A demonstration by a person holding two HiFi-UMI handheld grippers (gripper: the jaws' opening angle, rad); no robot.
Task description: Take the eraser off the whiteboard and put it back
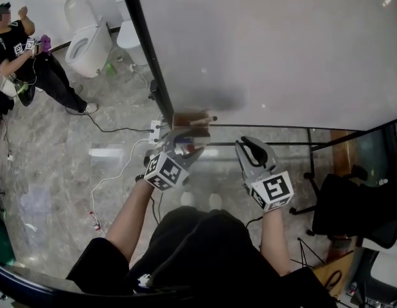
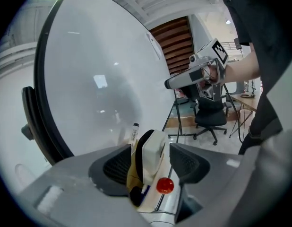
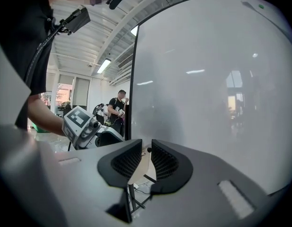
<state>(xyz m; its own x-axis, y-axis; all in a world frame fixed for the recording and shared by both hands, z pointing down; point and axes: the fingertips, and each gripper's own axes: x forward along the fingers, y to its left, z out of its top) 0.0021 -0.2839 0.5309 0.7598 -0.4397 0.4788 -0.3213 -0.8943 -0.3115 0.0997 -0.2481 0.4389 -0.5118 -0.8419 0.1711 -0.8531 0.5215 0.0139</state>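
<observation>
- The eraser [image 2: 154, 162] stands on edge on the marker tray [image 2: 152, 203] along the bottom edge of the whiteboard [image 1: 269, 43], near that edge's left corner. Nothing carries it but the tray.
- Its white body faces one side and its dark felt the other. A marker [image 2: 134, 134] lies just beyond it on the tray, and a small red ball [image 2: 165, 186] sits just in front.
- The left gripper [image 2: 150, 149] has its jaws spread as wide as they go, with the eraser between them but not clamped.
- The felt side sits close against the pad [image 2: 116, 167] at the left of the left gripper view; I cannot tell whether they touch. On the other side a clear gap separates the white body from the opposite pad [image 2: 187, 162].
- The right gripper [image 3: 146, 145] is empty. Its jaws are nearly together with only a narrow slit between them, and it is held in front of the whiteboard, well apart from the eraser.
- In the head view the left gripper [image 1: 184, 145] is at the tray [image 1: 189, 119], and the right gripper [image 1: 251, 147] hangs off to its right.
- Judgement on progress: with the eraser resting on the tray and unclamped, the return looks made. What seems left is to draw the left gripper back without knocking the eraser, the marker or the ball.
- These pictures alone could equally show the moment before a pick-up.
</observation>
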